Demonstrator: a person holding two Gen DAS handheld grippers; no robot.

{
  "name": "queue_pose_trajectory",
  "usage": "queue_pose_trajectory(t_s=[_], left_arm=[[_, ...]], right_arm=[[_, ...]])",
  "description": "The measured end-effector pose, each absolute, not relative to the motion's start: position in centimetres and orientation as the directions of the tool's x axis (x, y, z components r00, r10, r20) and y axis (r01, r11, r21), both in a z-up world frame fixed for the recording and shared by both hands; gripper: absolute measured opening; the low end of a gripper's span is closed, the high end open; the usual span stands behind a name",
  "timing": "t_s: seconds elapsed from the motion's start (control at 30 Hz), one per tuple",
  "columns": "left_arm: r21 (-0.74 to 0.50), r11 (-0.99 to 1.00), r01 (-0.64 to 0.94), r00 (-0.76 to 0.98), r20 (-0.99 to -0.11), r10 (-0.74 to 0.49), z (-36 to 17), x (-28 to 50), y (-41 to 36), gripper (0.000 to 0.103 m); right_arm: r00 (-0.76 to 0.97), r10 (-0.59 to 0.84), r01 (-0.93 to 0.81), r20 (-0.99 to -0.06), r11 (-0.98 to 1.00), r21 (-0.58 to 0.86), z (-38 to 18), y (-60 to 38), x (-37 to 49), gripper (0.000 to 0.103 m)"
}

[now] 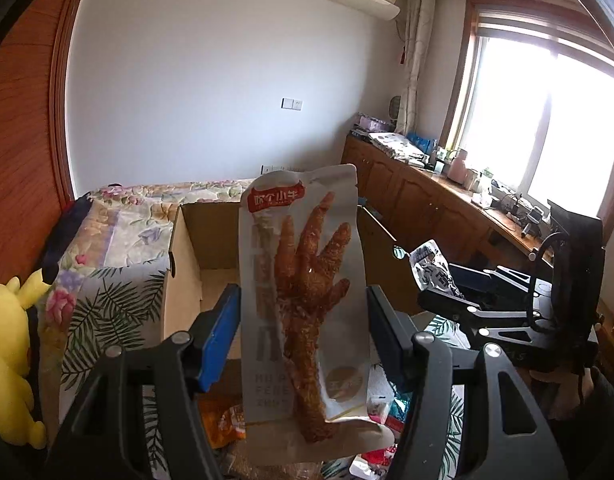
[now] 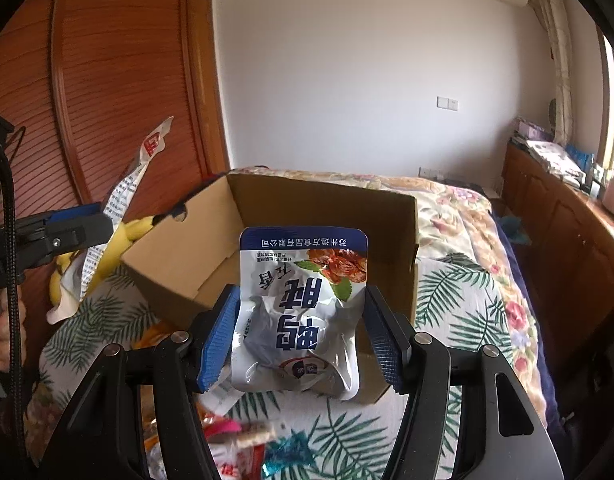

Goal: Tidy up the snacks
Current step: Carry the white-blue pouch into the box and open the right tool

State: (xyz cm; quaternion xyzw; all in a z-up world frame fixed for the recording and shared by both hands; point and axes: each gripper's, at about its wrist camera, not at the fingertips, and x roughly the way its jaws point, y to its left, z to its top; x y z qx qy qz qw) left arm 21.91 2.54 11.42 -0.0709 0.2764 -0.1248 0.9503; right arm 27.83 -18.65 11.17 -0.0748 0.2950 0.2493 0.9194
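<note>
My left gripper (image 1: 303, 340) is shut on a long white chicken-foot snack pack (image 1: 303, 280) and holds it upright in the air in front of an open cardboard box (image 1: 187, 264) on the bed. My right gripper (image 2: 301, 340) is shut on a white and blue duck-gizzard snack pouch (image 2: 303, 312), held above the near edge of the same box (image 2: 319, 204). The right gripper with its pouch (image 1: 431, 268) shows at the right of the left wrist view. The left gripper with its pack (image 2: 127, 188) shows at the left of the right wrist view.
Several loose snack packets (image 2: 243, 440) lie on the floral bedspread (image 2: 459, 280) below the grippers. A yellow plush toy (image 1: 7, 360) sits at the bed's left edge. A wooden wardrobe (image 2: 107, 80) stands left, a wooden cabinet (image 1: 427, 200) under the window right.
</note>
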Motion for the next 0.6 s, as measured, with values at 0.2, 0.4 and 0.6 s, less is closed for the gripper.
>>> queue_pose_trajectory(t_s=[0.2, 0.4, 0.6], left_arm=[[-0.177, 0.969, 0.171, 0.812, -0.532, -0.24, 11.1, 23.9, 2.4, 0.061], [-0.164, 0.976, 0.14, 0.795, -0.57, -0.21, 9.4, 25.5, 2.4, 0.062], [-0.13, 0.984, 0.122, 0.78, -0.601, -0.176, 8.3, 26.8, 1.7, 0.062]], right_arm=[[0.703, 0.384, -0.489, -0.598, 0.872, -0.015, 10.3, -18.1, 29.1, 0.063], [0.682, 0.383, -0.473, -0.623, 0.881, 0.024, 9.7, -17.7, 30.4, 0.063], [0.672, 0.362, -0.449, -0.646, 0.893, 0.033, 8.6, -17.2, 31.5, 0.063]])
